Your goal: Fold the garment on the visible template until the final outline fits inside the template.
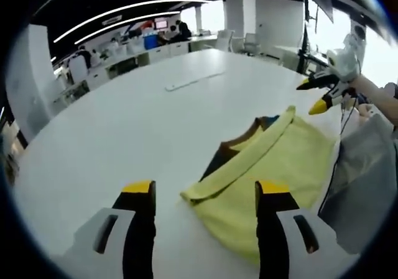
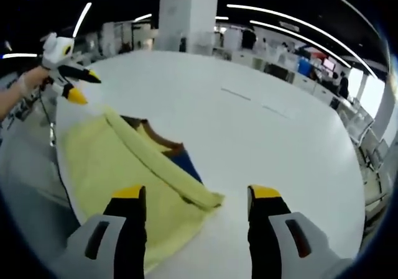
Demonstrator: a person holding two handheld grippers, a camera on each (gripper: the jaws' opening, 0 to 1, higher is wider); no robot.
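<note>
Both pairs of jaws stand apart, holding nothing. The left gripper and right gripper hover over the yellow garment, which lies folded on the white table near its edge. A dark template peeks from beneath the garment, mostly hidden.

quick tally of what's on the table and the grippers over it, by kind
yellow garment: 1
dark template sheet under it: 1
pale strip farther up the table: 1
grippers: 2, left gripper and right gripper, both open
total: 5
</note>
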